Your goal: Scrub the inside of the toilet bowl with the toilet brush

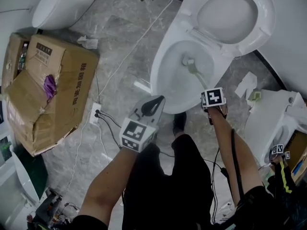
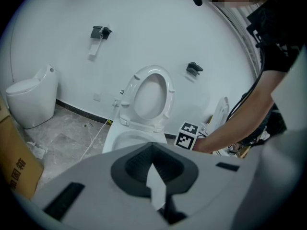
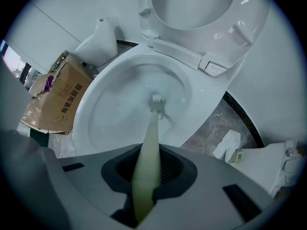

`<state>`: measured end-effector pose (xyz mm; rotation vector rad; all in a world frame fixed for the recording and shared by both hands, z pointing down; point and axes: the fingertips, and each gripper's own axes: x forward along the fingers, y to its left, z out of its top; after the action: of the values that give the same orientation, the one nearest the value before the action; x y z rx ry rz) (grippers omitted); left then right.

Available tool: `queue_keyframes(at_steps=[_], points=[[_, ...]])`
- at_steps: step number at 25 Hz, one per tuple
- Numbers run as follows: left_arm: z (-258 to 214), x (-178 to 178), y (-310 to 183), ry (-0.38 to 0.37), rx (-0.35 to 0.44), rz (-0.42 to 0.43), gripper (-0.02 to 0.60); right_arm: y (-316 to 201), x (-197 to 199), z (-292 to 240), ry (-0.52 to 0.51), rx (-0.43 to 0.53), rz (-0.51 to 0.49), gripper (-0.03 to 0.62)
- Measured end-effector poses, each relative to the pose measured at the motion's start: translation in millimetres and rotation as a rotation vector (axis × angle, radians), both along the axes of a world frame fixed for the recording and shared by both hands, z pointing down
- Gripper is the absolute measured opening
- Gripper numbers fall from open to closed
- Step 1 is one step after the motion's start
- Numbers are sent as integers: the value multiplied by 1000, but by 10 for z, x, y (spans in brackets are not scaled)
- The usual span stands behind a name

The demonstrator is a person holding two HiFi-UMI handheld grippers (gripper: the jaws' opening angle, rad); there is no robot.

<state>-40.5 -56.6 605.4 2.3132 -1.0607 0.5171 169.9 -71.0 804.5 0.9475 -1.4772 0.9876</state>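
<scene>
Right gripper view, entry by entry, as I read it from my station.

- Right gripper (image 3: 148,176): fingers closed on the pale green handle of the toilet brush (image 3: 151,138). The handle runs forward out of the fingers and down into the toilet bowl (image 3: 110,114).
- Brush head (image 3: 157,103): low in the bowl, at the water near the bottom. I cannot tell whether the bristles press on the porcelain or sit just off it.
- Seat (image 1: 235,16): raised, so the bowl is open to the brush.
- Left gripper (image 1: 152,105): held just in front of the bowl's front rim, apart from the brush. Its fingers are drawn nearly together. A pale sliver shows between them, and I cannot tell whether it is a scrap or only the gap.
- Floor: cardboard box (image 1: 48,90) well to the left, a white cable (image 1: 124,56) trailing past the toilet, and paper scraps (image 1: 247,84) on the right.

Progress, my judgement: the brush is picked up and inside the bowl, so the scrub is under way. The porcelain shows no foam or marks, so I cannot say how much of it is scrubbed. I count the side walls, the front slope and under the rim as left to do, then lifting the brush out.
</scene>
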Motion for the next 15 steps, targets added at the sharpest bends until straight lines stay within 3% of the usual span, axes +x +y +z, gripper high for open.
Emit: queue_keyframes(at_steps=[15], points=[[-83, -244, 249, 1, 7, -10, 9, 328, -332, -14, -20, -35, -18, 63]])
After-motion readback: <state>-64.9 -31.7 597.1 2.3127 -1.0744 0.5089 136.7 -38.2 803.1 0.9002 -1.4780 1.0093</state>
